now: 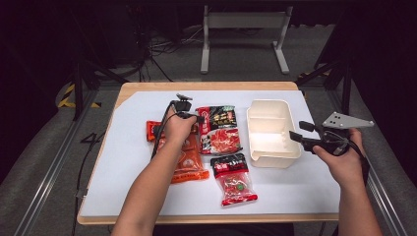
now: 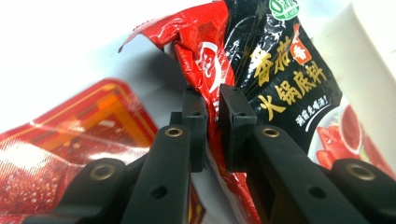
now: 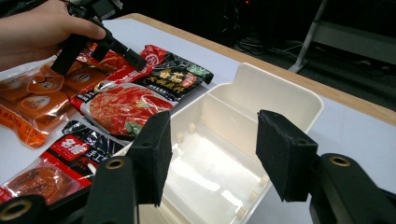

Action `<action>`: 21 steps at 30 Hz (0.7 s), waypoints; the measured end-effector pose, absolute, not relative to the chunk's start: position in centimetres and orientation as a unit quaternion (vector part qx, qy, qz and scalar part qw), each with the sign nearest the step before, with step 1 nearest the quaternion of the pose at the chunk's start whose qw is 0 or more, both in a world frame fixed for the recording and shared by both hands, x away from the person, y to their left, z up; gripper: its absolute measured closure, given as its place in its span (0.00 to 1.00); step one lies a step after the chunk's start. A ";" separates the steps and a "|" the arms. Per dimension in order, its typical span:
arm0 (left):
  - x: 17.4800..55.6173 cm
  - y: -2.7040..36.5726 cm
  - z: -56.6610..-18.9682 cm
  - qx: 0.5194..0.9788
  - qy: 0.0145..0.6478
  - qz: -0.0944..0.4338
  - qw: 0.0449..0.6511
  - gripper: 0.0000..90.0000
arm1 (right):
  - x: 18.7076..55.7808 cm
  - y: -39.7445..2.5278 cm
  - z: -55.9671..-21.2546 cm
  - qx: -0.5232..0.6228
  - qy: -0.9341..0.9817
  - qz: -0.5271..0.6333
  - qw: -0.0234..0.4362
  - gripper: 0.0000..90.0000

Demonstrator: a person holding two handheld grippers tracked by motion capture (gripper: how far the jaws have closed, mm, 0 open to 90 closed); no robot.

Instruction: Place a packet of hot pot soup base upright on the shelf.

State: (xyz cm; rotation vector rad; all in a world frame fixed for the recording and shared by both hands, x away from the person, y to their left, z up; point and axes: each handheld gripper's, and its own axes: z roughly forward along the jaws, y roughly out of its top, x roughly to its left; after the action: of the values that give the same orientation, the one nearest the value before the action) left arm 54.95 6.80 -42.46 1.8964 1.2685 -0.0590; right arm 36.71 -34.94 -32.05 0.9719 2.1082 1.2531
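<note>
White tabletop: left gripper pinches hotpot packet.

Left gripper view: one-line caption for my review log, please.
Left gripper pinches the crinkled red corner of a glossy black-and-red sauce packet, beside an orange-red foil pouch.

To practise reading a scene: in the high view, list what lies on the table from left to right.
Orange packet → left gripper pinching the black-and-red hotpot packet → cream divided box → right gripper, open beside the box.
</note>
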 end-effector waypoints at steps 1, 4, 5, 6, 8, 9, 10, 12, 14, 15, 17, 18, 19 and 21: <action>54.8 6.7 -42.1 0.754 0.501 -0.019 0.425 0.93 | 36.7 -34.9 -32.0 0.356 0.774 0.460 0.249 0.51; 54.4 6.5 -41.1 0.754 0.488 -0.014 0.440 0.94 | 36.6 -34.9 -31.9 0.354 0.774 0.462 0.251 0.51; 54.2 6.6 -40.8 0.750 0.487 -0.013 0.448 0.94 | 36.6 -34.9 -31.9 0.354 0.773 0.462 0.251 0.51; 54.1 6.6 -40.6 0.748 0.484 -0.010 0.454 0.95 | 36.6 -34.9 -31.9 0.355 0.773 0.462 0.251 0.51; 54.0 6.7 -40.3 0.748 0.480 -0.003 0.458 0.95 | 36.6 -35.0 -31.9 0.356 0.772 0.463 0.251 0.52; 53.8 6.8 -39.9 0.746 0.477 0.000 0.464 0.95 | 36.6 -35.0 -31.9 0.356 0.773 0.462 0.250 0.52; 53.5 6.9 -39.5 0.743 0.472 0.004 0.475 0.96 | 36.6 -35.0 -31.9 0.357 0.772 0.463 0.250 0.52; 53.3 6.9 -39.2 0.740 0.470 0.007 0.481 0.96 | 36.6 -35.0 -31.8 0.357 0.772 0.463 0.250 0.52; 52.9 7.0 -38.6 0.735 0.463 0.013 0.495 0.97 | 36.6 -34.9 -31.8 0.356 0.772 0.463 0.252 0.52; 52.7 7.0 -38.4 0.735 0.458 0.016 0.500 0.97 | 36.6 -35.0 -31.8 0.354 0.772 0.463 0.254 0.52; 52.3 7.0 -38.1 0.732 0.452 0.021 0.509 0.97 | 36.5 -35.0 -31.7 0.355 0.770 0.465 0.254 0.52; 52.1 7.0 -38.0 0.731 0.449 0.023 0.513 0.97 | 36.5 -34.9 -31.7 0.355 0.770 0.466 0.254 0.52; 51.9 7.0 -37.8 0.729 0.447 0.022 0.518 0.97 | 36.5 -34.9 -31.7 0.355 0.770 0.466 0.254 0.52; 51.5 7.0 -37.6 0.725 0.441 0.025 0.528 0.97 | 36.5 -34.9 -31.7 0.355 0.770 0.466 0.255 0.52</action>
State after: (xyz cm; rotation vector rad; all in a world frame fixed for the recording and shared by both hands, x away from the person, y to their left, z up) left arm 51.53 7.05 -37.62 1.7330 1.0540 0.0598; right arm 36.50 -34.92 -31.69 0.9647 2.0901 1.2644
